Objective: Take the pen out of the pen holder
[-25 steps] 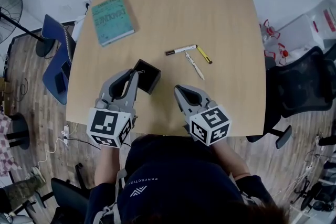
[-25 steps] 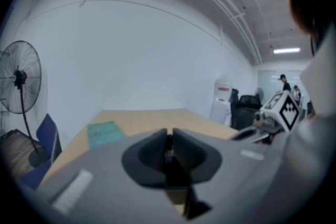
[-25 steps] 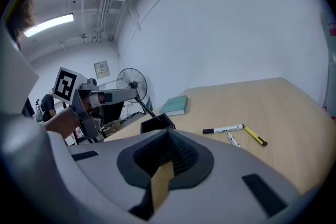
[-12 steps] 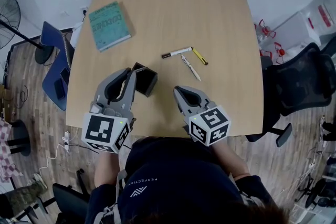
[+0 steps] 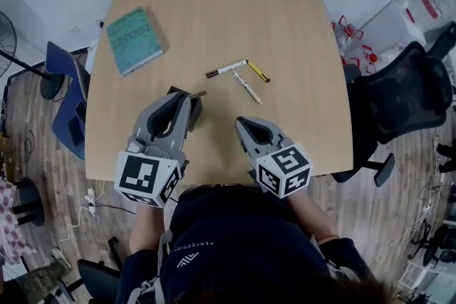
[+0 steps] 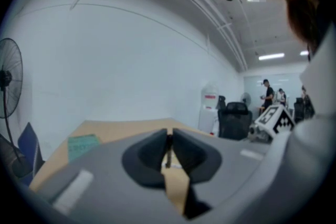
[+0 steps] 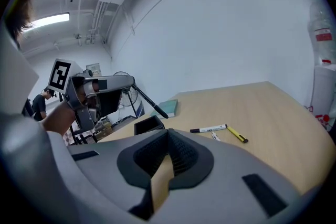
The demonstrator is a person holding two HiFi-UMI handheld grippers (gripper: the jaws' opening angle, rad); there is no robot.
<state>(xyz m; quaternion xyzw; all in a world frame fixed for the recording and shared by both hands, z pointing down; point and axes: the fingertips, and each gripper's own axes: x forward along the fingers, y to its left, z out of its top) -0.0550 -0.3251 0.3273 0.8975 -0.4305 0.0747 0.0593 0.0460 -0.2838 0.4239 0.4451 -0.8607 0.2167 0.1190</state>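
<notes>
My left gripper (image 5: 188, 102) is pinching a dark pen (image 7: 150, 102), held up with its tip just over the black pen holder (image 7: 149, 125). It looks clear of the rim, so the pull-out is basically done. Three other pens (image 5: 226, 68) lie on the surface (image 5: 235, 11) beyond it. My right gripper (image 7: 168, 135) is pressed together and empty. Left to do: probably set this pen down. I can't tell if the holder has more in it.

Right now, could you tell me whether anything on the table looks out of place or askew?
Nothing is spilled or damaged. Three pens lie loose mid-table, at differing angles: a white marker, a yellow pen and a white pen. The teal book sits skewed on the table.
</notes>
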